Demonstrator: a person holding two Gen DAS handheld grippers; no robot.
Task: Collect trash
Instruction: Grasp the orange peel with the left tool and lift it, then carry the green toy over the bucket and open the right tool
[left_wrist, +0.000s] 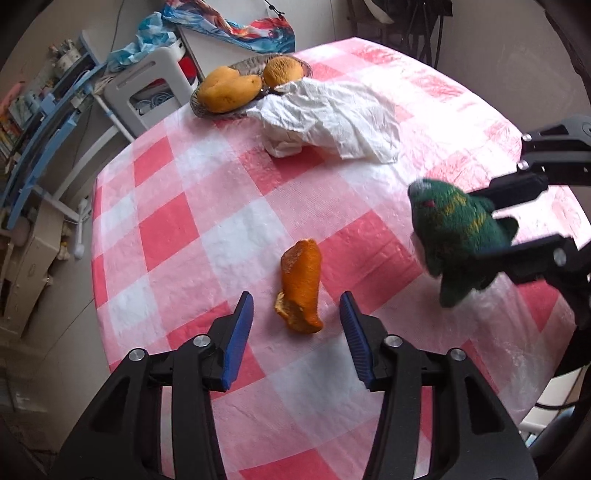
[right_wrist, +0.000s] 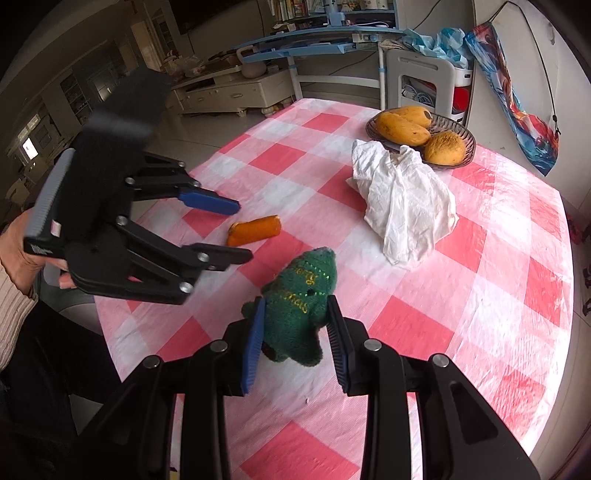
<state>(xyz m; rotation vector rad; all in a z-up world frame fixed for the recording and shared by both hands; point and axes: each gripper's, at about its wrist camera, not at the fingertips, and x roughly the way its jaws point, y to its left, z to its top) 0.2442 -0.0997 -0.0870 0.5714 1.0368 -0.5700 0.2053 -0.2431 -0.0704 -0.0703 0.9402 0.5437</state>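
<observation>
Home living/dining room, not a lab or shop.

Table (right_wrist: 480, 295) has a pink-and-white checked plastic tablecloth (left_wrist: 221, 236), with a glass fruit bowl (right_wrist: 463, 136) of mangoes (right_wrist: 402, 129) on it. Behind: blue kids' study desk (right_wrist: 314, 40) with a bookshelf (right_wrist: 325, 7) above it, cream TV cabinet (right_wrist: 229, 92), white plastic stool (right_wrist: 421, 81), colourful printed cloth (right_wrist: 517, 107) hung on the wall. Tiled floor, dark cabinets at far left.

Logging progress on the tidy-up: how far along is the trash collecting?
Nothing looks collected yet. In hand: the right gripper clamps a green plush toy. The left gripper is open around the orange peel. The peel and the crumpled white paper are left on the table.
</observation>
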